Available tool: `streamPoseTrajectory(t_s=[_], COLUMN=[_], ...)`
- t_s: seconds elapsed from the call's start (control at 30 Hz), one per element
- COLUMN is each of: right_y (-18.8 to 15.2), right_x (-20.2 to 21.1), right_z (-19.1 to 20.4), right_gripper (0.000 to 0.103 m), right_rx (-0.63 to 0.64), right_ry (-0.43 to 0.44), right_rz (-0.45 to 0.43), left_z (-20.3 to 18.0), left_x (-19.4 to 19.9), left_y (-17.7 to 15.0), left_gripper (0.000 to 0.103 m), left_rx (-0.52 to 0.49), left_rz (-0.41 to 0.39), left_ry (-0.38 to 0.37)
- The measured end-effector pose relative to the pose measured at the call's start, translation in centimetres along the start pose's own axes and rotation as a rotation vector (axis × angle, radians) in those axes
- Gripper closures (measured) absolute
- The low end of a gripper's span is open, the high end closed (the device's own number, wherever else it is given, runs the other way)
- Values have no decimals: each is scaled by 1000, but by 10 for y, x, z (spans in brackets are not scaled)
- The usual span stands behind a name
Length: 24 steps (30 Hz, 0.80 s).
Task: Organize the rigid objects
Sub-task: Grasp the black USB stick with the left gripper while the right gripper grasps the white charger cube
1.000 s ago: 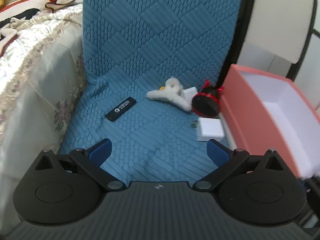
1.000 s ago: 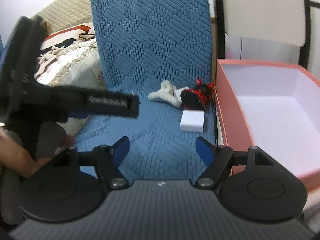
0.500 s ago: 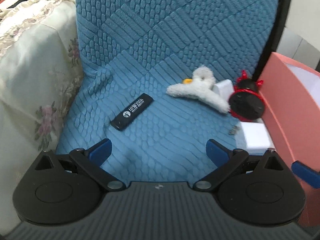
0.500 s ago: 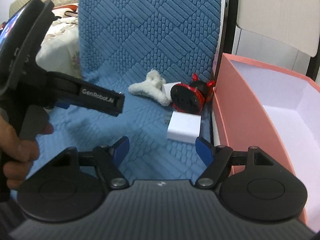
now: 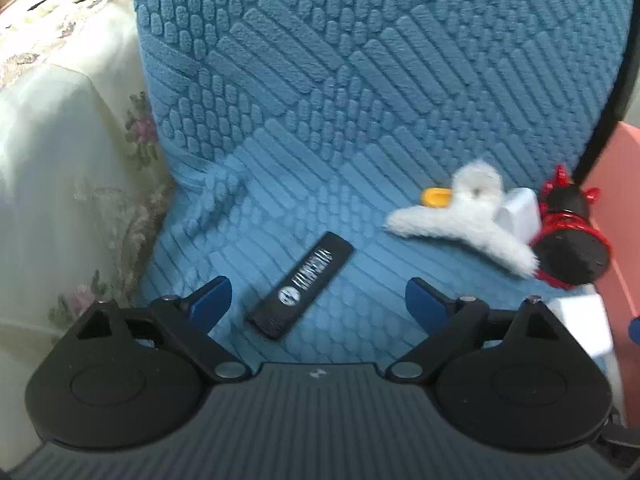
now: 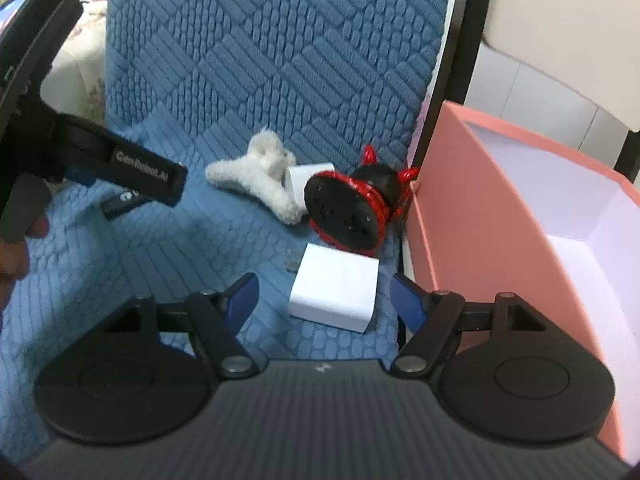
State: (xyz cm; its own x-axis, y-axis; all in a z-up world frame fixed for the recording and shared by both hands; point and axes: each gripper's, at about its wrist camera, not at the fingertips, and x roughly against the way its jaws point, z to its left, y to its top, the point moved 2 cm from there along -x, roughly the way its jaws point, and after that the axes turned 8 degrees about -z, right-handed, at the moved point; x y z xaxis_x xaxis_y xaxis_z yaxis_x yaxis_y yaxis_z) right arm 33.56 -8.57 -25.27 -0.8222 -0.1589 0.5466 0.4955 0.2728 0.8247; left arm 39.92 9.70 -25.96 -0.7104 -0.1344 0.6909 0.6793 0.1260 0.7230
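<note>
Through the left wrist camera, the left gripper (image 5: pixel 318 300) is hovering with its blue fingers spread wide and nothing between them, low over a blue quilted cushion (image 5: pixel 360 100). A black stick-shaped device (image 5: pixel 302 291) is lying flat on the cushion in the gap ahead of the fingers, nearer the left one; white lettering and a round logo are running along its top, too blurred to read. Farther right, a fluffy white hair claw (image 5: pixel 468 220) is lying beside a small yellow piece (image 5: pixel 436 198). A small white block (image 5: pixel 520 210) is sitting just behind the claw, and a black round object wrapped in red cord (image 5: pixel 572 240) is touching the claw's right end. A white box (image 5: pixel 584 326) is showing at the right edge, next to a pink box (image 5: pixel 616 200). A floral bedspread (image 5: pixel 68 160) is covering the left side.

Through the right wrist camera, the right gripper (image 6: pixel 324 294) is likewise standing released, fingers apart, with the white box (image 6: pixel 336 288) lying on the cushion between and just ahead of them. The black round object (image 6: pixel 348 210) is resting beyond it, close against the pink box (image 6: pixel 480 220), whose white-lined inside is open. The hair claw (image 6: pixel 256 180) is lying to its left. The left gripper's arm is reaching in from the left, carrying the white label "GenRobot.AI" (image 6: pixel 140 166), with the black device (image 6: pixel 120 204) partly hidden beneath it.
</note>
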Motion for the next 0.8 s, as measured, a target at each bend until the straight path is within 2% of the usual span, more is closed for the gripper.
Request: streamPoseTrajectory(t_s=[0.2,0.27,0.4,0.43,0.6,0.77,0.8], right_y=[0,1,3,3,-3,-7,-7], right_x=[-16,-19,-24,-24,-26,-29,-29], right_z=[1,0,-5,-6,-6,-6,-6], right_gripper=[30,37,41,42,42,46,46], right_rx=[15,12,-16,-21,-13,-10,-9], right_ry=[-4,-5,-7,-6,4,11,14], right_rz=[31,41,60,63,78,107,108], left_z=[4,5,0,0,7,11,11], left_x=[-11,-13,-18,-20,-21,-21,-20], left_y=[5,6,4,4,5,5,4], left_gripper=[17,23,28,32,42,63,64], left_rx=[-15,-2,-21,-25,9,29,24], left_rz=[19,32,50,58,57,49,47], left_ry=[-1,-5,-3,8,18,22,19])
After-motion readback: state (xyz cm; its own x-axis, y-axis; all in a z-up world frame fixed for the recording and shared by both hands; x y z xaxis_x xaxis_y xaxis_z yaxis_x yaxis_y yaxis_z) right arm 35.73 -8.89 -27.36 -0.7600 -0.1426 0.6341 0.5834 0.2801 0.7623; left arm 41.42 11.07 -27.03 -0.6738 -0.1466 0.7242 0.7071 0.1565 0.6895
